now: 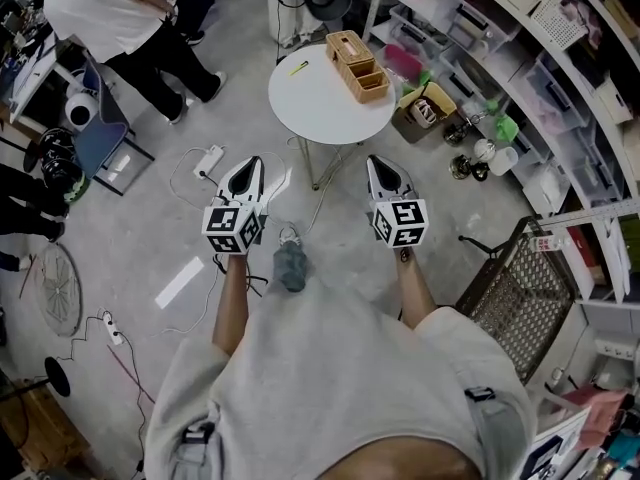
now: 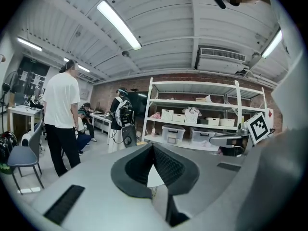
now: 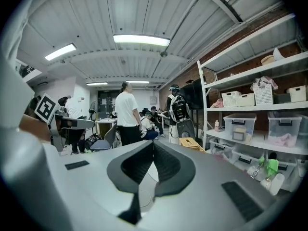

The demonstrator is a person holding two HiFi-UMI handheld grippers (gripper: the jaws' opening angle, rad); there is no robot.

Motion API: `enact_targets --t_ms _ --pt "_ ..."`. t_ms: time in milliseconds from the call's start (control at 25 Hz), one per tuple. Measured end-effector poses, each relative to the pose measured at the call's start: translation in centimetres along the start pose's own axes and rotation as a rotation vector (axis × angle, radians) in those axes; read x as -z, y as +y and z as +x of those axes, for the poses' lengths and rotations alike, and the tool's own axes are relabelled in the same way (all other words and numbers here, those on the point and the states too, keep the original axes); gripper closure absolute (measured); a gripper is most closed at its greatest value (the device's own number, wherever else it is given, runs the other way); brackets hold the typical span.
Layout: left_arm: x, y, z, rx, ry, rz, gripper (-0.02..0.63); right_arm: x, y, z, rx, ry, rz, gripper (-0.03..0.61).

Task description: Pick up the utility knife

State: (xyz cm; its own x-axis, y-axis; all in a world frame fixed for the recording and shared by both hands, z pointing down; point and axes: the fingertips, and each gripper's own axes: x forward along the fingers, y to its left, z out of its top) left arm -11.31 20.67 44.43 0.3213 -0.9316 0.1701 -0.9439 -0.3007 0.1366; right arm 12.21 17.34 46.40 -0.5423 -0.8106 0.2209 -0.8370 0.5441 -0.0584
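Note:
The utility knife (image 1: 299, 68), small and yellow, lies at the left edge of a round white table (image 1: 320, 103) ahead of me in the head view. A wooden box (image 1: 357, 65) with compartments stands on the table's right side. My left gripper (image 1: 252, 161) and right gripper (image 1: 378, 161) are held side by side short of the table's near edge, both pointing toward it. In the left gripper view the left gripper (image 2: 153, 146) has its jaws shut with nothing between them. The right gripper (image 3: 153, 143) is likewise shut and empty in its own view.
A person in a white shirt (image 1: 120, 18) stands at the far left by a chair (image 1: 100, 138). Shelves with bins (image 1: 520, 58) run along the right. A wire cart (image 1: 520, 288) is at my right. A power strip (image 1: 208, 160) and cables lie on the floor.

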Motion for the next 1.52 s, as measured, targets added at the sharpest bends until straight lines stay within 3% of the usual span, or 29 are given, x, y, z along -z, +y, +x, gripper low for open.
enact_targets --t_ms 480,840,1240,1520 --pt "-4.4 8.5 11.5 0.106 -0.009 -0.004 0.594 -4.7 -1.8 11.7 0.084 -0.012 -0.008 0.548" --pt "-4.8 12.5 18.0 0.175 0.006 -0.012 0.594 -5.6 -3.7 17.4 0.153 0.0 -0.004 0.548" --pt "-3.6 12.8 23.7 0.241 0.056 -0.014 0.594 -4.1 -6.1 20.0 0.198 0.037 0.028 0.548" --pt "-2.9 13.3 27.6 0.2 0.077 -0.015 0.594 -3.7 -9.3 23.7 0.148 0.045 0.038 0.548"
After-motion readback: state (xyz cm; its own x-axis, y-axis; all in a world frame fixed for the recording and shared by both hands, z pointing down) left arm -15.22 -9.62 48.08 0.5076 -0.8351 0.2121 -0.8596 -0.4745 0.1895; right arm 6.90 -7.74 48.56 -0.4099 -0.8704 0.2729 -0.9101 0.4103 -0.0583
